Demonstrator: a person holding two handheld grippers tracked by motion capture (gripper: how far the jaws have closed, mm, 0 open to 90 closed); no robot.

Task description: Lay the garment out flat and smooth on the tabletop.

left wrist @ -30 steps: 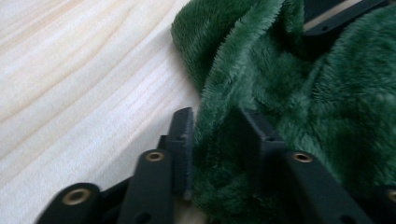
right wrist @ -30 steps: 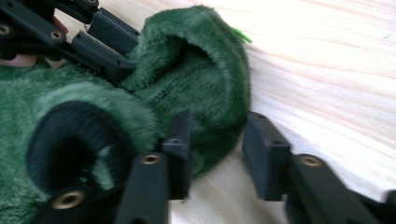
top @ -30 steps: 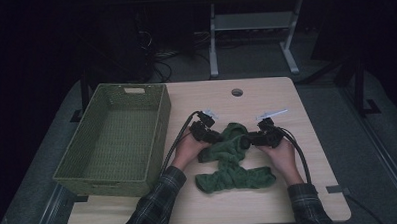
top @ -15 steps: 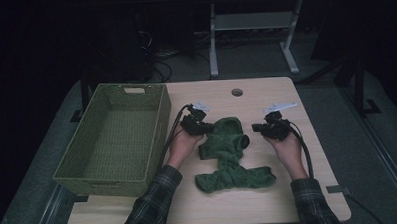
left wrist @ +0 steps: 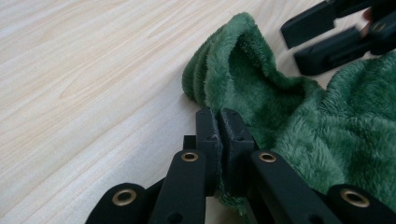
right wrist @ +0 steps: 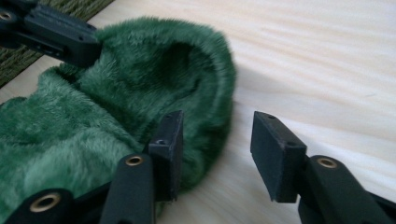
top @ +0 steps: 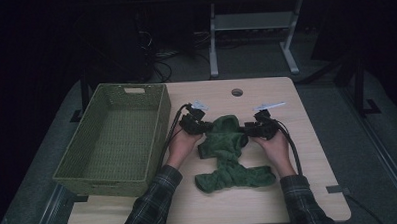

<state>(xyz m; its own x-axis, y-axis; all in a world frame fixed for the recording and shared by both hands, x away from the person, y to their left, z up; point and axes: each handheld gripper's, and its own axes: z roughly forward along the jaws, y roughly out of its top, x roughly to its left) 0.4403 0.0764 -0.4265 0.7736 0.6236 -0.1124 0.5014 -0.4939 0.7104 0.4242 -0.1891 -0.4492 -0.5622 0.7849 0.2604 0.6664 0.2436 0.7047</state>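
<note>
A fluffy green cloth lies bunched on the wooden table, with its upper part raised between the two hands. My left gripper is shut on the cloth's left edge; in the left gripper view the jaws pinch a fold of the green pile. My right gripper is at the cloth's right edge. Its jaws have just been opening and now stand apart. One pad rests against the cloth and the rim of the fold lies loose between them.
A green woven basket stands left of the cloth, close to the left hand, with nothing in it. A round cable hole sits near the table's far edge. Bare wood lies to the right and front of the cloth.
Both hands drew apart and lifted the cloth's upper part, spreading it. The right gripper then came back toward the cloth, and its jaws opened off the edge.
</note>
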